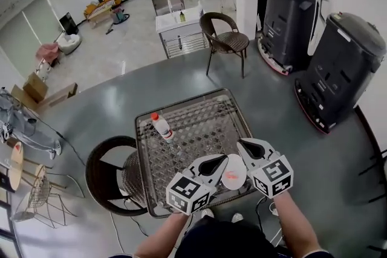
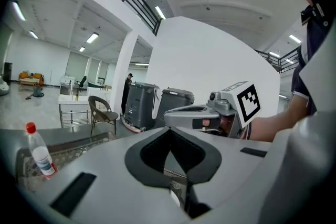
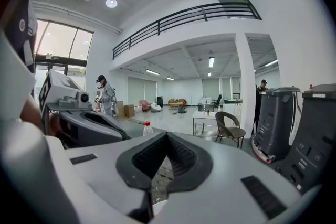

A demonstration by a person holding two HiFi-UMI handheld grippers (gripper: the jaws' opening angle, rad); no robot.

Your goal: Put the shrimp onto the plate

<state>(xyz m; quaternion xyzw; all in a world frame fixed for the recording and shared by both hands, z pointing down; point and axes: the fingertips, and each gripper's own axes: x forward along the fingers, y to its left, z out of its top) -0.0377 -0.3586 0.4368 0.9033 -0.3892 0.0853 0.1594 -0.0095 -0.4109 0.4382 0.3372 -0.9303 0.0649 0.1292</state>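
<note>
A white plate (image 1: 233, 170) lies at the near right edge of the metal mesh table (image 1: 199, 130). On it is a small orange shrimp (image 1: 230, 176). My left gripper (image 1: 221, 161) is shut just left of the plate, its tip at the rim. At the plate's far right my right gripper (image 1: 243, 145) is also shut, holding nothing. The left gripper view shows its shut jaws (image 2: 169, 134) with the right gripper's body beyond. Seen from the right gripper view, its jaws (image 3: 167, 136) meet over the mesh; the plate is barely seen there.
A clear bottle with a red cap (image 1: 162, 127) lies on the table's far left part, also visible as a bottle (image 2: 39, 152). A dark round chair (image 1: 112, 175) stands left of the table, a wicker chair (image 1: 225, 39) beyond it, and two black bins (image 1: 338, 69) at right.
</note>
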